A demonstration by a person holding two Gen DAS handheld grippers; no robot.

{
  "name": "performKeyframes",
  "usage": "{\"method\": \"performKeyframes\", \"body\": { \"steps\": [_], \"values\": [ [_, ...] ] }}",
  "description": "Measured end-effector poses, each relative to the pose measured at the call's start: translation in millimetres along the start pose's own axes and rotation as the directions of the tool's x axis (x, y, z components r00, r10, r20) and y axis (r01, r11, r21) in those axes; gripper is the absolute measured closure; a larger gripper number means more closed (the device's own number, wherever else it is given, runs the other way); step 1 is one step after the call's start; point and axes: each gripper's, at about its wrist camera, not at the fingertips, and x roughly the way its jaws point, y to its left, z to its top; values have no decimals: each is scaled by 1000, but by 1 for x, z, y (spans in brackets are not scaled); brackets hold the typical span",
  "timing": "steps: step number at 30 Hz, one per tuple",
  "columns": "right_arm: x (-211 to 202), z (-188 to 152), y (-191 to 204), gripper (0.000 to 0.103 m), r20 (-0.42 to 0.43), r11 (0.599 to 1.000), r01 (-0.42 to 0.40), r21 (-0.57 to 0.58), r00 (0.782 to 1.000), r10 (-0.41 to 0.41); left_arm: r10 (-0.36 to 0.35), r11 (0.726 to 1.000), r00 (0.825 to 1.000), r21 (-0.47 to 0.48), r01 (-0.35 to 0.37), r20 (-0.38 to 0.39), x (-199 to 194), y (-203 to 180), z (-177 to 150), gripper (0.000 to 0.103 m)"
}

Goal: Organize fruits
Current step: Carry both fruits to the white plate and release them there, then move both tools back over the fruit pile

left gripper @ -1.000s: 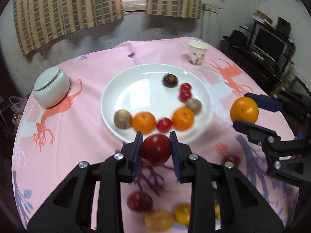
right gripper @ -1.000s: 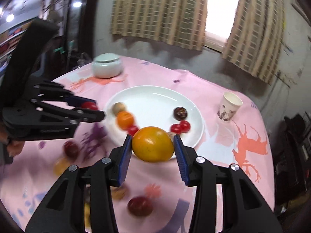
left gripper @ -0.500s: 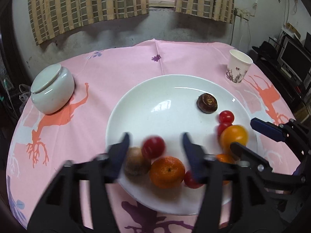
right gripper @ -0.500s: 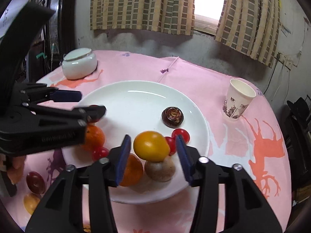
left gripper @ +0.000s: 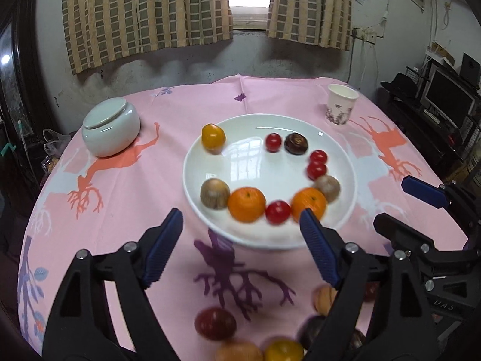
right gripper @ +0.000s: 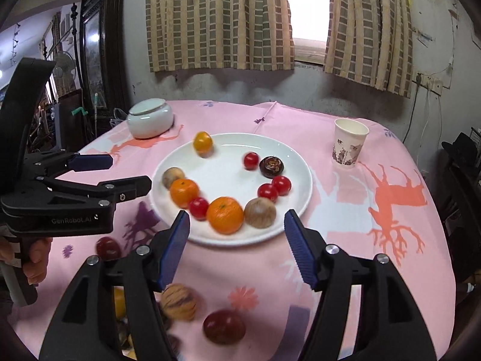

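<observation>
My bench (left gripper: 186, 99), under its pink printed cloth, carries everything. The white plate (left gripper: 345, 156) sits at its middle with most of the fruit laid in an arc: two mandarins (left gripper: 246, 204), several cherry tomatoes (left gripper: 278, 211), two tan round fruits (left gripper: 214, 194) and a dark brown one (left gripper: 296, 143). A yellow-orange fruit (left gripper: 212, 136) is at the plate's far left rim, blurred, and I cannot tell whether it rests on the rim or just off it. A lidded white jar (left gripper: 111, 126) stands well to the left, a paper cup (left gripper: 341, 103) beyond the plate on the right.

Both of my tongs are spread wide and carry nothing. The left tongs (left gripper: 240, 246) hover just short of the plate's near edge; the right tongs (right gripper: 236, 246) hover over the cloth on the same near side.

I judge the step in hand to be fetching the next loose pieces: a dark red fruit (right gripper: 224, 326) and a striped tan fruit (right gripper: 179, 300) lie on the cloth close beneath the tongs, with more at the frame's bottom edge. To do it well I would drop straight over one fruit, centre it between the blue pads (right gripper: 174, 249), close gently since round skins slip, and set it down low in an open gap of the arc so it cannot roll off.
</observation>
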Motion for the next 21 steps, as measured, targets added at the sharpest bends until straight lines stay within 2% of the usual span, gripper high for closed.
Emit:
{"method": "performKeyframes", "body": {
  "steps": [4, 8, 14, 21],
  "values": [
    [-28, -17, 4, 37, 5, 999, -19, 50, 1000, 19, 29, 999, 999, 27, -29, 20, -29, -5, -25, 15],
    [-40, -35, 10, 37, -36, 998, -33, 57, 999, 35, 9, 1000, 1000, 30, -9, 0, -43, -3, -54, 14],
    [-44, -59, 22, 36, -57, 994, -71, 80, 996, 75, -12, 999, 998, -30, 10, -56, -37, 13, -86, 14],
    [-35, -76, 21, 36, -88, 990, -100, 102, 990, 109, -5, 999, 996, -41, 1, -93, -21, 33, -104, 14]
  ]
}}
